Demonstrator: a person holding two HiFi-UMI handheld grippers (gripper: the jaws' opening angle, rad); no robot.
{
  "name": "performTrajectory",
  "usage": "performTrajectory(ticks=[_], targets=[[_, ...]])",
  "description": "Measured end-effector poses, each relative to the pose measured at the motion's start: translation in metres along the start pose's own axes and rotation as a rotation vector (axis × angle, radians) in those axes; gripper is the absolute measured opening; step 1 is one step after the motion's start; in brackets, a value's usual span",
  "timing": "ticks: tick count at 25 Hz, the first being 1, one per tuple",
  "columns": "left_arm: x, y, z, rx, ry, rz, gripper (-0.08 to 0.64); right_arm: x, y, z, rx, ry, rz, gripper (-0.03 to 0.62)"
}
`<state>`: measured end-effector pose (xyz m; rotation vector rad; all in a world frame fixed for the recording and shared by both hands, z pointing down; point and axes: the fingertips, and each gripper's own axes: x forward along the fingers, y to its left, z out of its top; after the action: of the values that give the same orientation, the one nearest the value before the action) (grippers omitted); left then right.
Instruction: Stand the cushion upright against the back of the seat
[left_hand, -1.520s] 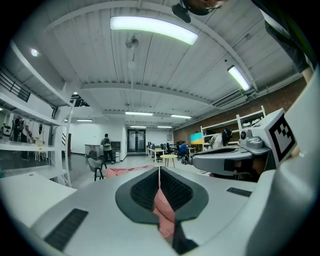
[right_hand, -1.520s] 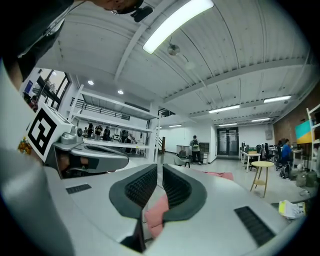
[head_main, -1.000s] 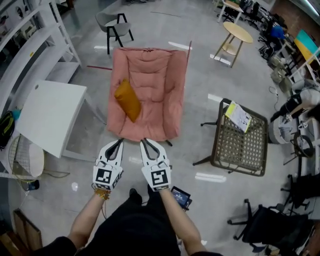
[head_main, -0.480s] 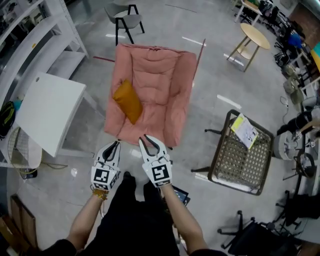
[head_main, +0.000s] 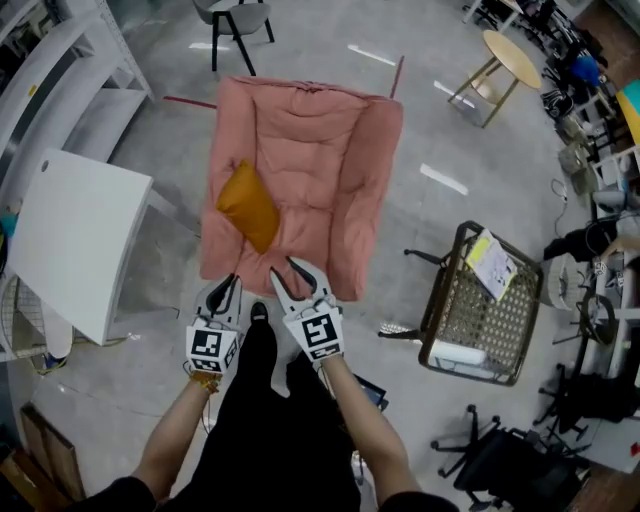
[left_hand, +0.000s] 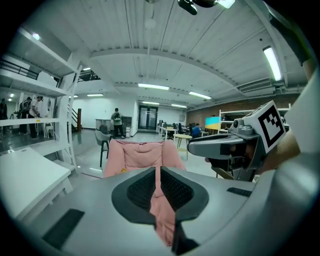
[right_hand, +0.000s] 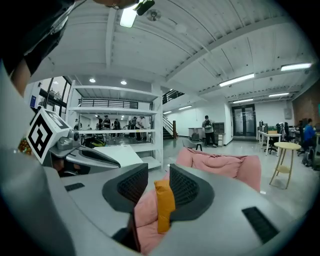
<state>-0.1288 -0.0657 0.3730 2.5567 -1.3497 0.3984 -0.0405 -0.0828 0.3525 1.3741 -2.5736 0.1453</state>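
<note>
No writing is legible: the printed sheet (head_main: 487, 262) on the brown wicker chair (head_main: 470, 335) is too small to read. The mustard-orange cushion (head_main: 247, 205) leans at the left side of the pink padded seat (head_main: 320, 150), which stands beside a white table (head_main: 70, 240). The left gripper (head_main: 232, 281) has its jaws pressed together and empty. The right gripper (head_main: 285, 268), near the seat's front edge, has just been opening its jaws, with nothing between them.
</note>
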Motion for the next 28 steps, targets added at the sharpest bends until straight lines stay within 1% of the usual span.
performTrajectory(ticks=[3, 8, 13, 16, 19, 22, 24, 28], targets=[[0.027, 0.021, -0.013, -0.020, 0.019, -0.022, 0.017, 0.034, -0.009, -0.012, 0.005, 0.022, -0.003, 0.151], [0.067, 0.034, -0.057, -0.052, 0.079, -0.018, 0.029, 0.065, -0.031, -0.055, 0.043, 0.048, 0.011, 0.176], [0.098, 0.043, -0.099, -0.079, 0.117, 0.028, 0.058, 0.089, -0.047, -0.109, 0.057, 0.089, 0.067, 0.189], [0.114, 0.045, -0.123, -0.082, 0.136, 0.048, 0.063, 0.096, -0.058, -0.142, 0.062, 0.114, 0.079, 0.195], [0.137, 0.047, -0.152, -0.078, 0.155, 0.051, 0.068, 0.103, -0.070, -0.180, 0.080, 0.132, 0.070, 0.199], [0.164, 0.044, -0.187, -0.064, 0.169, 0.033, 0.076, 0.108, -0.083, -0.223, 0.098, 0.144, 0.041, 0.199], [0.172, 0.042, -0.209, -0.049, 0.185, 0.022, 0.081, 0.108, -0.084, -0.248, 0.143, 0.154, 0.012, 0.201], [0.193, 0.049, -0.241, -0.028, 0.197, 0.006, 0.094, 0.123, -0.087, -0.278, 0.205, 0.143, -0.024, 0.204]])
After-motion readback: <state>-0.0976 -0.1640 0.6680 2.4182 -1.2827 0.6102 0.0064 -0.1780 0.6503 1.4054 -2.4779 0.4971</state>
